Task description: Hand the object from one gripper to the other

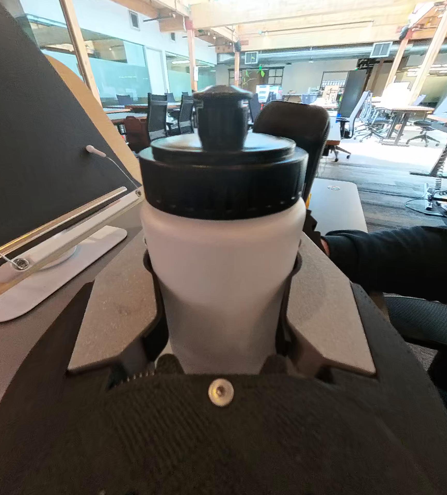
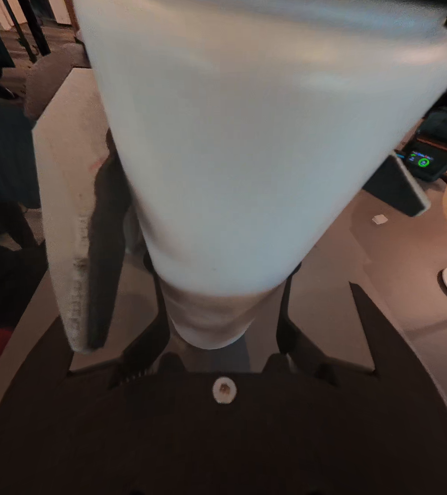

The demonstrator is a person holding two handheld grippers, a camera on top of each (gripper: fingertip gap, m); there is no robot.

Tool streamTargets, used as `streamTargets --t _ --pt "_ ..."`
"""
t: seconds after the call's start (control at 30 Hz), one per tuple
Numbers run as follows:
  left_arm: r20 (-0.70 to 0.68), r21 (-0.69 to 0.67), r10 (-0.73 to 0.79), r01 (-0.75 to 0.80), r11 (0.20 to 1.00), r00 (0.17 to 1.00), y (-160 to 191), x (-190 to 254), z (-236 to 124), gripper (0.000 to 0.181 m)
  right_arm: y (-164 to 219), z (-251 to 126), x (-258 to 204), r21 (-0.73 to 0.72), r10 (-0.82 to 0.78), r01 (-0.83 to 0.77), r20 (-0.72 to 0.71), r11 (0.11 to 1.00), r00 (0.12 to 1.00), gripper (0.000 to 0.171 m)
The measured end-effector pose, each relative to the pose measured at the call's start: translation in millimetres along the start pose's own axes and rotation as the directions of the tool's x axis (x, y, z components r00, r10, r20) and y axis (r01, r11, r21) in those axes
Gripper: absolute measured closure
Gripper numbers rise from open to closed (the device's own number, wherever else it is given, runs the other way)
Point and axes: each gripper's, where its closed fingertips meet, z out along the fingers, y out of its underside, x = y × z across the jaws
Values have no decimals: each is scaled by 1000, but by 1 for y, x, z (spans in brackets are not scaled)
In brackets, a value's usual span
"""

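The left gripper [image 1: 223,289] clamps a white bottle [image 1: 223,262] upright between its fingers [image 1: 125,302]. Its black cap [image 1: 222,179] rises beyond the fingertips. A sleeve [image 1: 404,257] lies right of the fingers.

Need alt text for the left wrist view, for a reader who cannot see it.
The left gripper is shut on an upright white bottle with a black screw cap and spout. A tilted monitor stands to the left on the grey desk, a dark sleeve reaches in from the right, and an open office lies behind.

Nothing legible; the small device screen [image 2: 422,160] seems too blurred to read
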Motion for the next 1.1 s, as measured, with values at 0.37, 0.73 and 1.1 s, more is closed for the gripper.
streamTargets --t 0.37,0.73,1.1 --pt "-102 185 77 -57 981 992 -8 -13 -33 81 27 16 3 -125 -28 25 -24 992 999 87" --pt "-132 259 52 -16 966 990 -14 -7 -37 80 19 18 0 -79 -15 12 -43 997 999 85" --pt "-168 324 56 1 946 984 -25 2 -43 81 5 23 -10 -5 66 -66 3 998 998 74"
